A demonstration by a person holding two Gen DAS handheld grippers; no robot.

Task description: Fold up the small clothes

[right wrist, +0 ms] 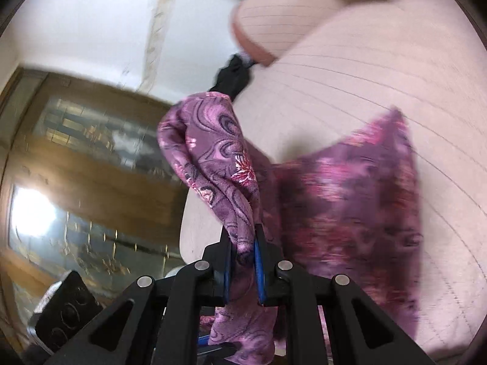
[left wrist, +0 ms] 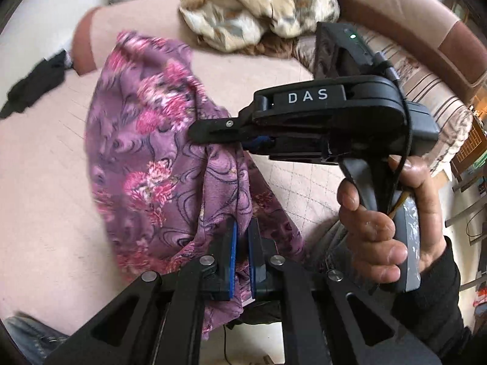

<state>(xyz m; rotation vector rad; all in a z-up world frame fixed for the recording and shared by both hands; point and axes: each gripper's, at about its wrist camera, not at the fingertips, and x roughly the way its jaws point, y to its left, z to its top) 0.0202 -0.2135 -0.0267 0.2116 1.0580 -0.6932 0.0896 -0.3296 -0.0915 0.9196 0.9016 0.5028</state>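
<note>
Both tools, left point(left wrist: 242, 243) and right point(left wrist: 210, 132), clamp the purple floral garment point(left wrist: 146, 152) above the pink bed point(left wrist: 45, 182).

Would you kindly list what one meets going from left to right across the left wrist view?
Black garment → purple floral cloth → the right tool pinching that cloth → the hand gripping its handle. The left tool, low in the picture, also clamps the cloth; the furry blanket lies at the back.

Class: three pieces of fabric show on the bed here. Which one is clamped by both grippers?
The purple floral cloth: the left gripper and right gripper both pinch it. The black garment and the leopard-print fur throw lie untouched farther back.
</note>
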